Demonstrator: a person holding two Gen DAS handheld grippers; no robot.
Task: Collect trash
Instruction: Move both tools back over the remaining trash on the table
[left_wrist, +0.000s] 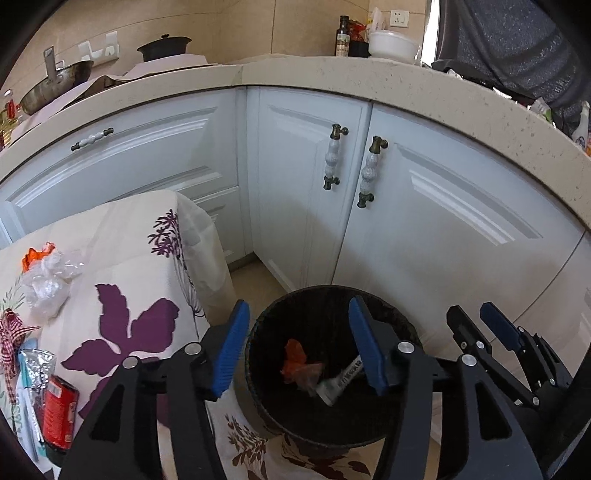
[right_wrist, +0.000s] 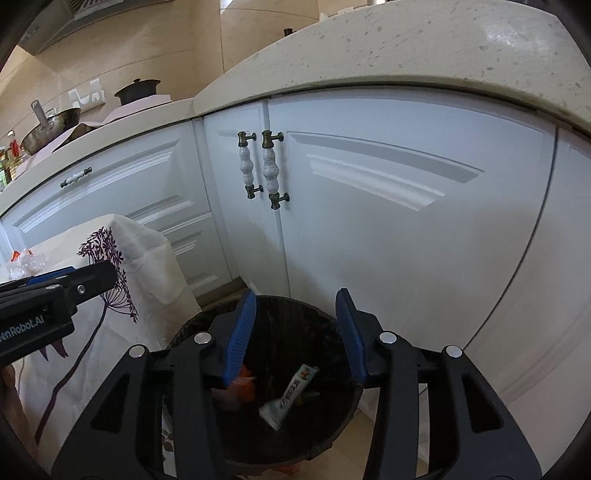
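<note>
Both my left fingers (left_wrist: 299, 343) and right fingers (right_wrist: 295, 332) hung spread and empty over the dark round bin (left_wrist: 258, 354); the crumpled clear plastic wrapper (left_wrist: 48, 284) lay at nine o'clock on the floral-clothed tabletop (left_wrist: 122, 258), nearer my left.

Bin (right_wrist: 343, 413) base behind jaws, red can (left_wrist: 59, 413) label unreadable
</note>
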